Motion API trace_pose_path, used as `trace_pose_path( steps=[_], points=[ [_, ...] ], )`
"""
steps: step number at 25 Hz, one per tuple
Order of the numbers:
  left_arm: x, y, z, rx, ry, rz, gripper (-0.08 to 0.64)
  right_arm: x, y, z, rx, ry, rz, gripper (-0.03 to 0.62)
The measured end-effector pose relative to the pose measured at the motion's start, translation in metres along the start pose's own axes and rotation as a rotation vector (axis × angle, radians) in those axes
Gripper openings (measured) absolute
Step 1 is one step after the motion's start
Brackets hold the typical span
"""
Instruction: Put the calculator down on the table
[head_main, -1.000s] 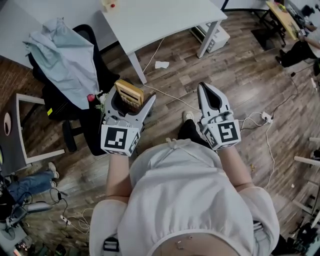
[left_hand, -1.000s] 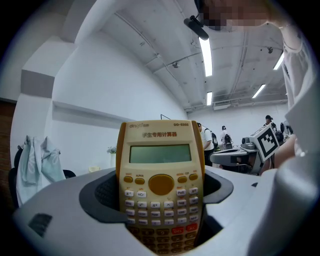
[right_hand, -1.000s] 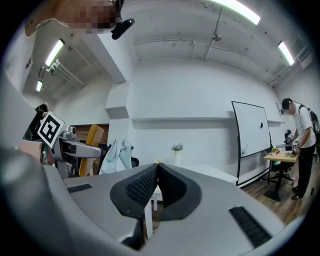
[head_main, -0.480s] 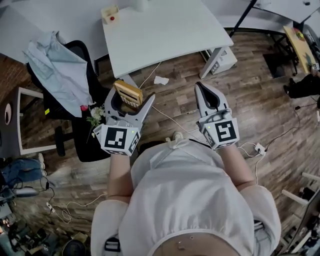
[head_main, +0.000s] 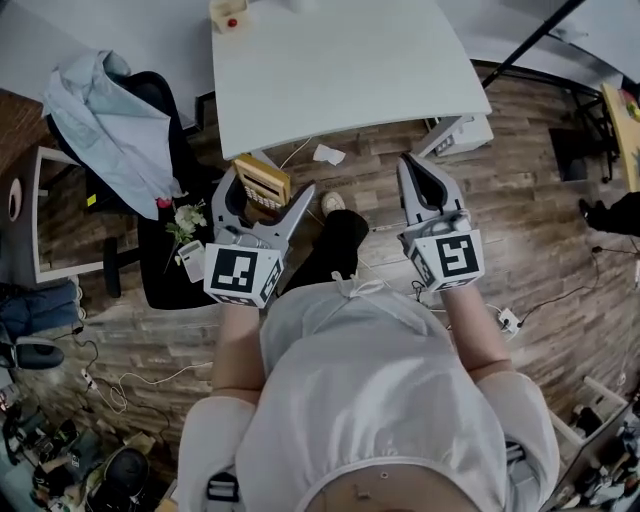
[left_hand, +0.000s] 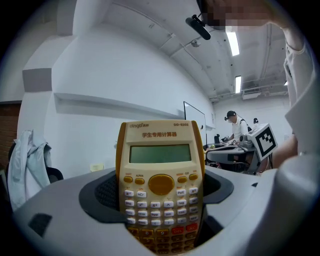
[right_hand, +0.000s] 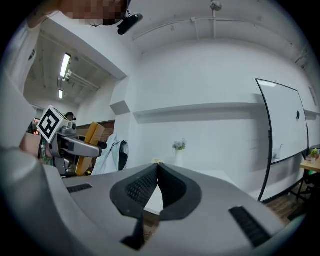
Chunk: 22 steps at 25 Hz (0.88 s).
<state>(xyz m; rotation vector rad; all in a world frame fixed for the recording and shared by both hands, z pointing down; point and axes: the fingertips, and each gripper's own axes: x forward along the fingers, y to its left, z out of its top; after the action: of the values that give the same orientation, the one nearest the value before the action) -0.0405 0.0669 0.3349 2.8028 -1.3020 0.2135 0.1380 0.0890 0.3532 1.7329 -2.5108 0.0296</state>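
Calculator (left_hand: 161, 185) in yellow, standing upright with its keys towards the left gripper's camera (screen blank). Its lower half sits between the jaws of the left gripper (head_main: 262, 205), which press in on its two long sides. From above, the calculator is held out in front of the person's white top (head_main: 370, 400), over the wooden floor (head_main: 520, 170). It is just short of the near edge of the white table (head_main: 340, 70) and not on it.

The right gripper (head_main: 420, 178) is level with the left one and well apart from it. Its jaws meet at the tips with nothing between them.

To the person's left, near the left gripper, some small flowers (head_main: 185, 215) lie on the seat of a black chair (head_main: 160, 250), with a pale blue shirt (head_main: 110, 110) draped over its back. A scrap of paper (head_main: 328, 154) lies on the floor under the table's edge. At the far side of the tabletop sits a small box (head_main: 228, 14) with a red dot.
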Motion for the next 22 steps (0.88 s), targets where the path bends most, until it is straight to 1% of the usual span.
trace_pose_path(
  steps=[4, 8, 14, 18, 22],
  points=[
    [0.047, 0.019, -0.005, -0.015, 0.011, 0.008, 0.419, 0.043, -0.027, -0.007, 0.001, 0.013, 0.023, 0.003],
    [0.100, 0.046, -0.005, -0.031, 0.017, 0.017, 0.419, 0.096, -0.059, -0.009, -0.003, 0.030, 0.034, 0.003],
    [0.174, 0.093, -0.011, -0.069, 0.070, 0.040, 0.419, 0.183, -0.099, -0.011, -0.024, 0.064, 0.082, 0.003],
    [0.218, 0.125, -0.029, -0.084, 0.116, 0.047, 0.419, 0.241, -0.119, -0.021, -0.006, 0.090, 0.095, 0.004],
    [0.246, 0.144, -0.057, -0.117, 0.174, 0.059, 0.419, 0.275, -0.128, -0.035, -0.020, 0.118, 0.108, 0.005]
  ],
)
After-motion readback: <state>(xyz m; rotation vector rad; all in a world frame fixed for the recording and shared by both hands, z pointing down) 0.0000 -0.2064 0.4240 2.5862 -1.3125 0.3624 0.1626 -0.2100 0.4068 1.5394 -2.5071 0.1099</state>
